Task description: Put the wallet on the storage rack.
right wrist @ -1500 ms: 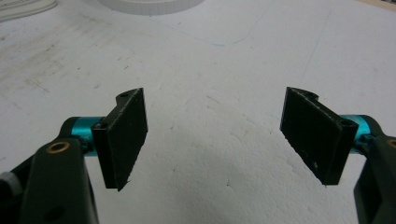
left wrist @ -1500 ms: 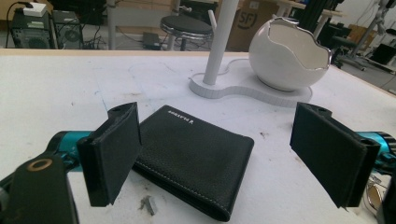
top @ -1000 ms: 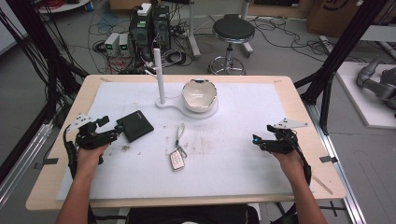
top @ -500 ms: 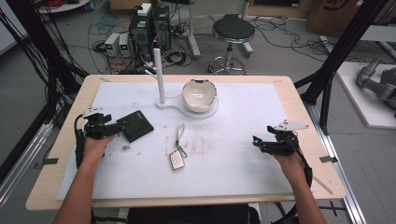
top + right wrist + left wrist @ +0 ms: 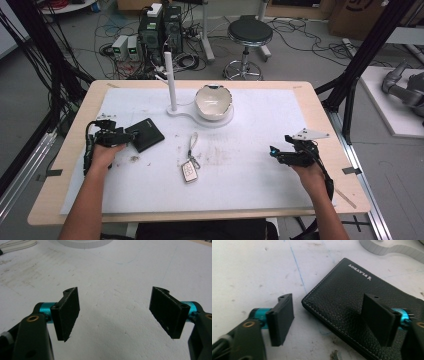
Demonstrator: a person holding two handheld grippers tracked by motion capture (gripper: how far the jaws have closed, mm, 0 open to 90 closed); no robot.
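Fingers (image 5: 282, 317) of left gripper (image 5: 329, 320): flat black pads, just been closing, straddling the corner edge of the grained black leather wallet (image 5: 352, 297), no squeeze yet. Wallet lies flat on the white foam mat (image 5: 249, 270). Right gripper (image 5: 115, 312) wide open, holding nothing.

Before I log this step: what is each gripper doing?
Left gripper: open, jaws just closing astride the black wallet edge.
Right gripper: open, holding nothing.
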